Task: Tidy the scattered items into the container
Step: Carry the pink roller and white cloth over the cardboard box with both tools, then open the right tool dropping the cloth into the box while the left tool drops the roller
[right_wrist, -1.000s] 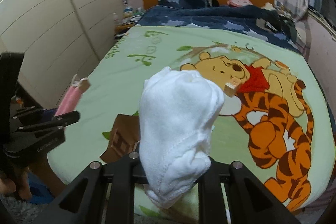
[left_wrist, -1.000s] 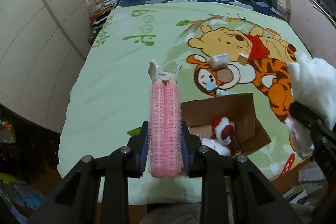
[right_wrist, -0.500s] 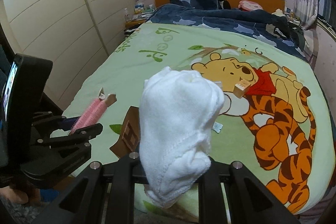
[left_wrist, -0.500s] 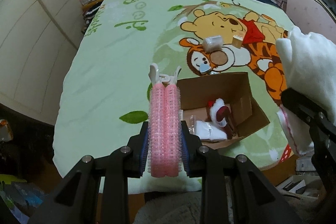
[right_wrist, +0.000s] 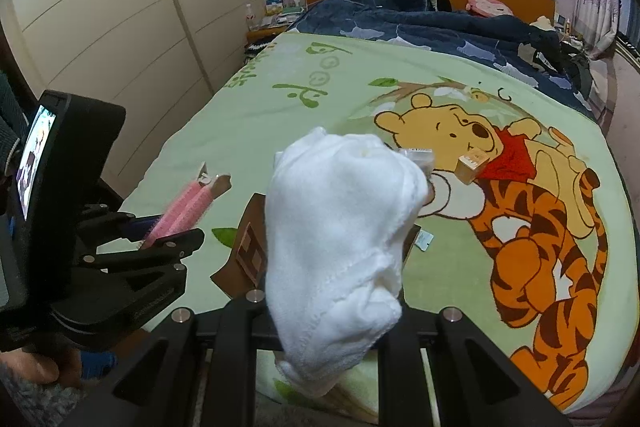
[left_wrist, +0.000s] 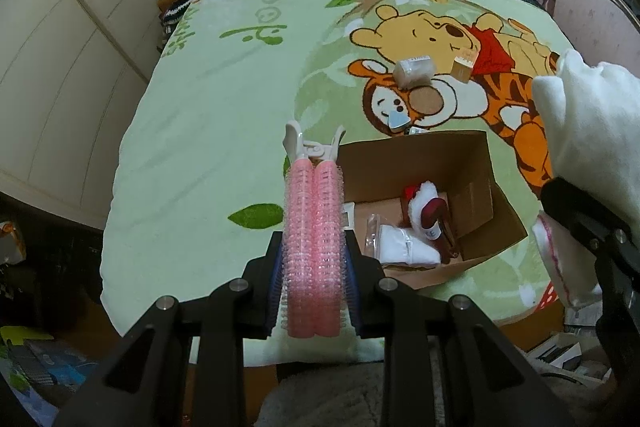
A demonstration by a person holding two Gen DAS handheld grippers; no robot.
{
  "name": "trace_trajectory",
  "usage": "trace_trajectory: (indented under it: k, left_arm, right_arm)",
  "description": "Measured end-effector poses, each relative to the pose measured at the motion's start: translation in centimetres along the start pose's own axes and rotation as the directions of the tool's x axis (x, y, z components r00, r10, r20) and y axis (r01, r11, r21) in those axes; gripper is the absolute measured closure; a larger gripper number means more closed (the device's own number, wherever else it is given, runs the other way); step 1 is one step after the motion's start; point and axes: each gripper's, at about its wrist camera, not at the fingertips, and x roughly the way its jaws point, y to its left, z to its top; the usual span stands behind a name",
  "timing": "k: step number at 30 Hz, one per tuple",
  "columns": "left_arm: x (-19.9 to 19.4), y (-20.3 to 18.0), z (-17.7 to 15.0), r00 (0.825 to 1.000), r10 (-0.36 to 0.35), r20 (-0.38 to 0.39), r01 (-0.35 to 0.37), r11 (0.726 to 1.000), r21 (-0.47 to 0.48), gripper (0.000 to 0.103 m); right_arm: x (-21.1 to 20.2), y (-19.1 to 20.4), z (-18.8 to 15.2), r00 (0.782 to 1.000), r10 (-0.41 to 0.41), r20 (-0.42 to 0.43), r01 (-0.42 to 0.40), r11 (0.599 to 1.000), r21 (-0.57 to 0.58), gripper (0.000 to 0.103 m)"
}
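Left hand-held gripper (left_wrist: 313,267) grasps pink hair-roller clip (left_wrist: 313,227) — right (right_wrist: 328,319) grasps white cloth (right_wrist: 340,235).

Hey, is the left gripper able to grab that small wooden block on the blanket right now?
Probably not. The left gripper is already shut on the pink hair roller clip, so its fingers are full. The wooden block also lies beyond the cardboard box.
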Motion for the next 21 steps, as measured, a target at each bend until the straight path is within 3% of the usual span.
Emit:
trace_trajectory:
  k: [21]
  left_arm:
    - [1.5,-0.2,0.7,0.999,-0.001,-0.048,0.003,1.000,0.024,0.075]
  right_arm:
    - [1.6,0.1,0.7,0.999,0.013,-0.037,-0.013,1.000,-0.009,0.086]
